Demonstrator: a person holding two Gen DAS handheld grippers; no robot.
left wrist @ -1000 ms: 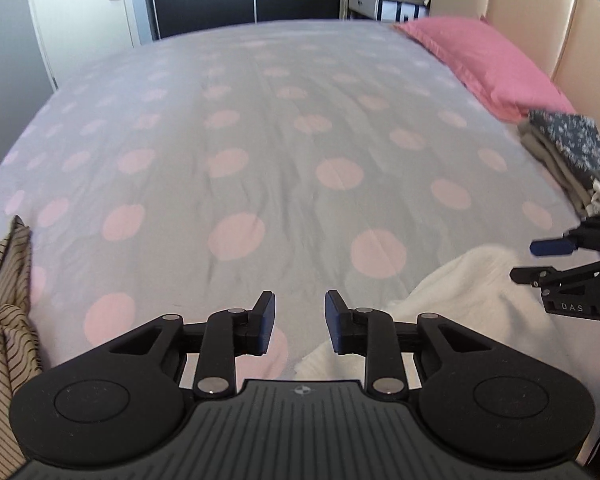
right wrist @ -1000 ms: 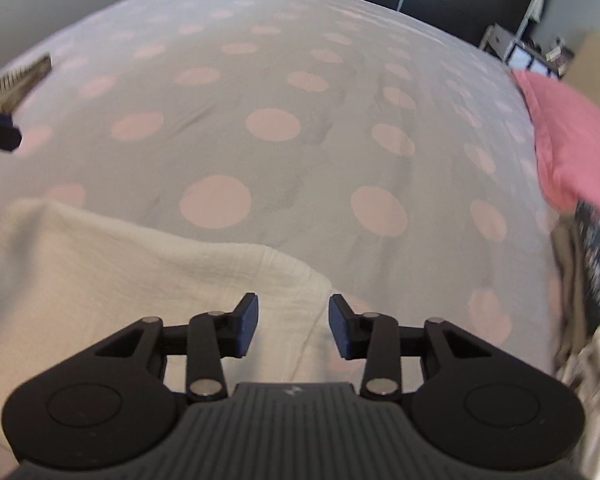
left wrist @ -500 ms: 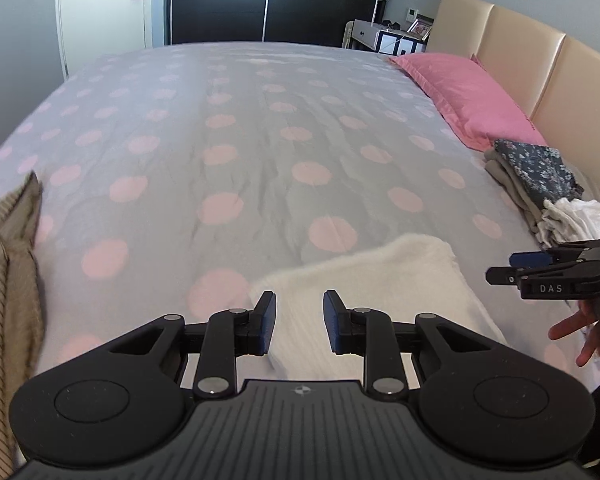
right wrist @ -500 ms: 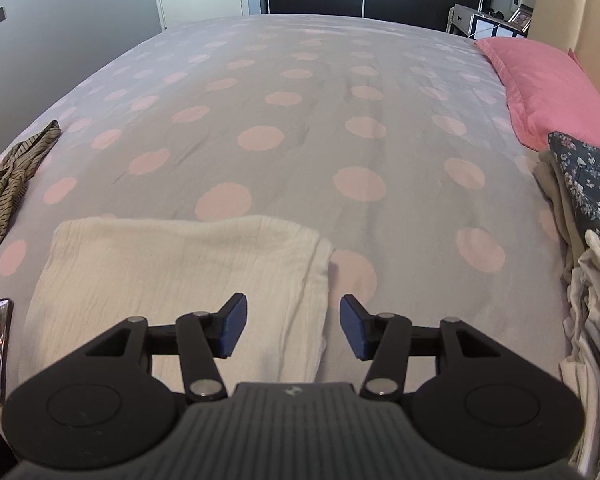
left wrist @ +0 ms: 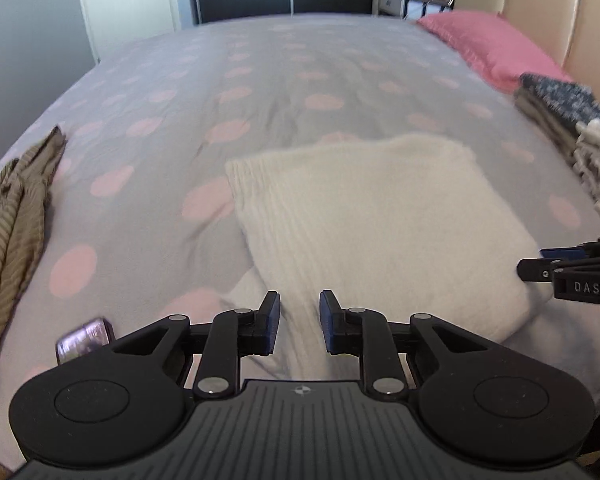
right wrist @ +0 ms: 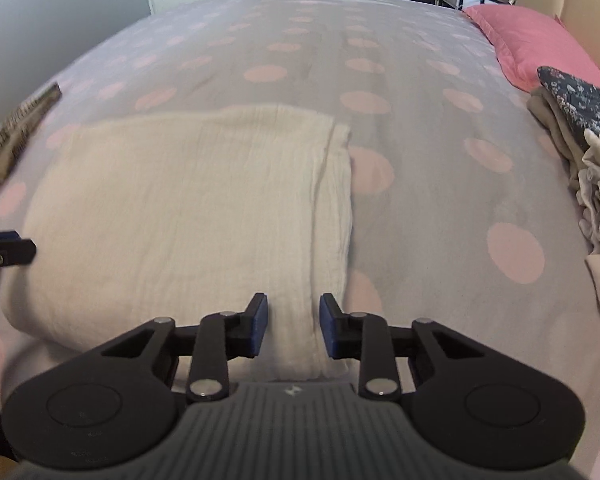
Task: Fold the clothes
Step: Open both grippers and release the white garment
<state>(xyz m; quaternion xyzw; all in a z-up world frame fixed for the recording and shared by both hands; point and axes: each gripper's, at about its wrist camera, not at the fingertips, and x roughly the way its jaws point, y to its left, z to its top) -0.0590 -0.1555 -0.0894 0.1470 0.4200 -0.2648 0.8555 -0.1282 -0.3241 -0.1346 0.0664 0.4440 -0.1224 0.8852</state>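
A folded cream garment [left wrist: 380, 224] lies on the near part of the dotted bed cover [left wrist: 260, 92]. The left gripper [left wrist: 299, 322] hangs over its near left corner and the right gripper [right wrist: 293, 326] over its near right edge, both with jaws closing, pads apart, gripping nothing

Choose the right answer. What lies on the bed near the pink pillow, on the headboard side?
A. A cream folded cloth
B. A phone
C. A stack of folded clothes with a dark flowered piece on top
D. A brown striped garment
C: the stack of folded clothes with the dark flowered piece on top sits right next to the pink pillow; the brown striped garment, the phone and the cream folded cloth all lie further from the pillow.
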